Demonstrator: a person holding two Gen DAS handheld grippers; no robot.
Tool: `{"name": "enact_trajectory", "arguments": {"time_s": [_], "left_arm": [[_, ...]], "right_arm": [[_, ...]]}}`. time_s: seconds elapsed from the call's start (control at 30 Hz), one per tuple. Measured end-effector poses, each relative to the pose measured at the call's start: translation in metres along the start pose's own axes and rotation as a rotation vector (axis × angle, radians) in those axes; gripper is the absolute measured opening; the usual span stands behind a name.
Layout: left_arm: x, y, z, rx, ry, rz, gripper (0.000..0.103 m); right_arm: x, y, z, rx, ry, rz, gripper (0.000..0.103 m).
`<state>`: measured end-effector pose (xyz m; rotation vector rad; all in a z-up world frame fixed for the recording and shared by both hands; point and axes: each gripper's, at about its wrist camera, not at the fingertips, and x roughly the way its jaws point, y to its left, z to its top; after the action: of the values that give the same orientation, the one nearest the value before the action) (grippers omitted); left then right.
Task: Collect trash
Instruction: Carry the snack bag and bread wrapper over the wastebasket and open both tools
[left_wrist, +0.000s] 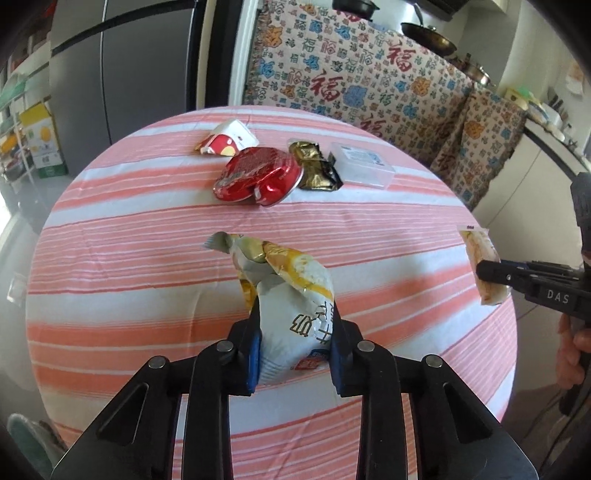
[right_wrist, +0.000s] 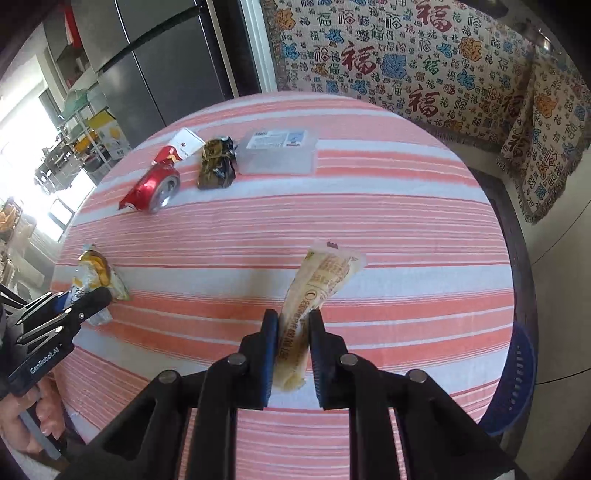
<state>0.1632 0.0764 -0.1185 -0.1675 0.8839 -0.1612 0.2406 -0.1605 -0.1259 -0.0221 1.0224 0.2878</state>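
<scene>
Striped pink counter (left_wrist: 147, 229) is lying under me; my left gripper (left_wrist: 295, 325) fingers are pinching a crumpled yellow-white snack bag (left_wrist: 291, 295), right gripper (right_wrist: 293, 328) fingers squeezing a pale, creased wrapper (right_wrist: 321, 277).

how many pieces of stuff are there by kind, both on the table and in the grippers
wrappers held: 2, yellow-white bag in the left gripper, pale tube wrapper in the right gripper
wrappers on the table: 3, red foil, gold-black, red-white
clear plastic boxes: 1
total: 6
</scene>
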Motion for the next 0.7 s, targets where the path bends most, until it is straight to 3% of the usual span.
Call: {"name": "enact_trajectory", "arguments": {"time_s": [0.43,0.7], "left_arm": [[-0.014,-0.036,-0.004,-0.001,-0.053,-0.068,0.026],[-0.027,-0.059,0.001,0.016,-0.101,-0.097,0.026]], "right_arm": [[-0.039,-0.022,-0.033,-0.048,-0.066,0.046,0.017],[-0.050,-0.050,-0.035,-0.011,-0.098,0.105,0.017]]}}
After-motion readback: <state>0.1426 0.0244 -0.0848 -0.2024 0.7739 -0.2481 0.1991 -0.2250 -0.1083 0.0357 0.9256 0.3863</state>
